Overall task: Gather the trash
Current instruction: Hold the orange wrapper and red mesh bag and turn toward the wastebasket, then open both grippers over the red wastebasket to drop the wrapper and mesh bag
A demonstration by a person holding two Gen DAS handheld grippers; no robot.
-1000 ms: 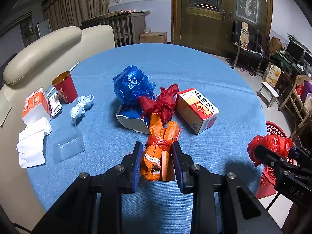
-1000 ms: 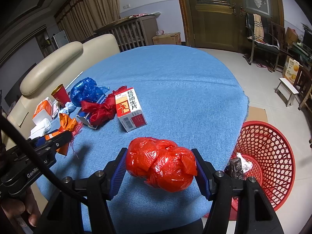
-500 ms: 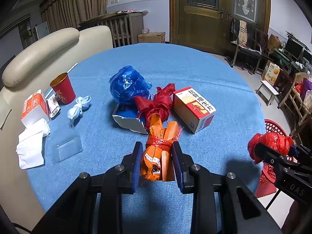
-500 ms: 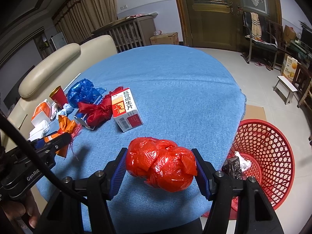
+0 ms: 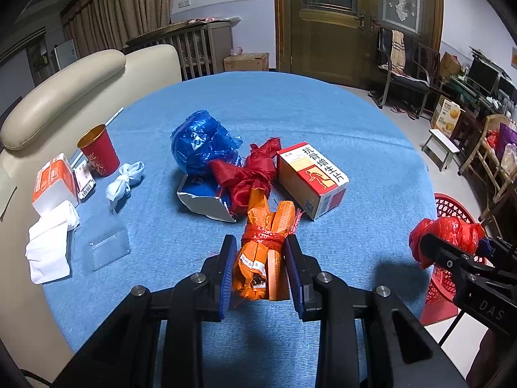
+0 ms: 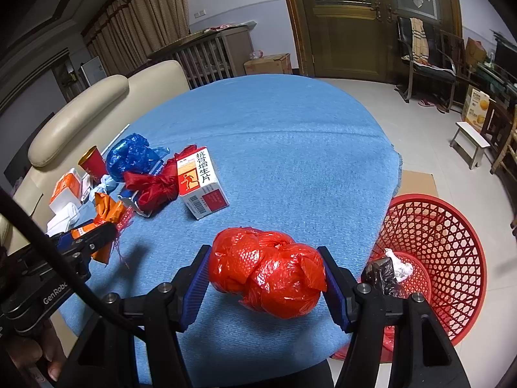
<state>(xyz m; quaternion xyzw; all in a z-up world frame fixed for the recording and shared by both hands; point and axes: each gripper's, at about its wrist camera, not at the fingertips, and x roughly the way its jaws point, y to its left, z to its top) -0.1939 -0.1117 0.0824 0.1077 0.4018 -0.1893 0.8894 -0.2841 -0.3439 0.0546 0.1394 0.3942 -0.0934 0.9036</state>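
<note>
over the round blue table (image 5: 290, 113), the left gripper (image 5: 261, 268) is clamped on an orange wrapper bundle (image 5: 265, 252) tied with red netting, its 2 blue pads pressing the bundle's sides. just past the bundle lie a dark red bag (image 5: 248, 174), a crumpled blue bag (image 5: 200, 142) and a torn blue and white box (image 5: 206, 195), all touching one another. a red and white medicine box (image 5: 311, 177) sits just beside the dark red bag on the right. near the left edge stand a red cup (image 5: 97, 153), a knotted white bag (image 5: 124, 179), an orange and white pack (image 5: 53, 184), white tissue (image 5: 48, 249) and a clear plastic lid (image 5: 105, 245).

the right gripper (image 6: 266, 283) is clamped on a knotted red bag (image 6: 268, 274), held above the table's near edge. a red mesh basket (image 6: 452, 242) stands on the floor just beside the table on the right, with a black and white scrap (image 6: 389, 270) inside. a cream sofa (image 6: 97, 103) borders the table's far left side.
</note>
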